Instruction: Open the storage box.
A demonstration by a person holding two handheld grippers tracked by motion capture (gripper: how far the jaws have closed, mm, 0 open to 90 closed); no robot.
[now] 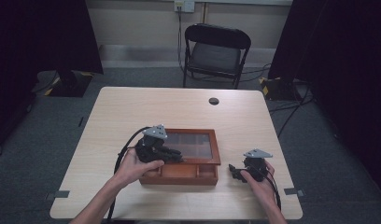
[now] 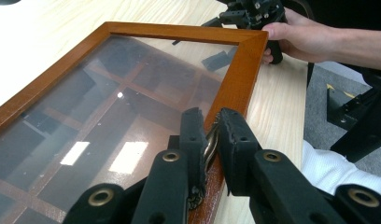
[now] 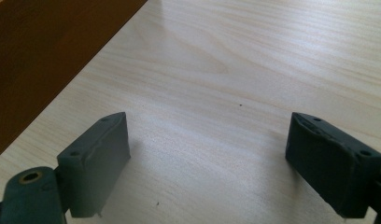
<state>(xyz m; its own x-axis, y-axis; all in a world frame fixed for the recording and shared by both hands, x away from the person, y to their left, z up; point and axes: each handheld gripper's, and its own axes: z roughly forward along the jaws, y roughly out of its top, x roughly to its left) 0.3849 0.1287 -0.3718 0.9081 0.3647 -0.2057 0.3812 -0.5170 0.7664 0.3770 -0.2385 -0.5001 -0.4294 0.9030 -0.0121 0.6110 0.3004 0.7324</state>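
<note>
Wood and glass make up one box (image 1: 179, 173) at the lower centre of the high view, its glazed lid (image 1: 193, 144) lifted at the front so a strip of the inside shows beneath. Three compartments can be counted along that open strip; the rest of the interior sits behind the tinted glass and is hard to read. In the left gripper view the glass shows only dim dividers and bright reflections, and the lid's left and bottom edges run out of the frame.

Two grippers are in use, one per hand. The left gripper (image 2: 211, 135) has its jaws pinched nearly together on a small metal latch (image 2: 209, 144) at the lid's wooden front rail, low in the centre of that view. The latch is mostly covered by the pads, so its shape cannot be made out. In the high view the left hand (image 1: 135, 167) hides the box's left end.

The right gripper (image 3: 207, 163) rests on the pale table (image 1: 132, 107) at the lower right of the high view, just beside the box. Its jaws stand wide apart with bare tabletop between them. Both pads are cut off by the bottom edge of the right gripper view, and the box's side is a blurred brown wedge at upper left.

One black folding chair (image 1: 216, 51) stands beyond the table at top centre.
</note>
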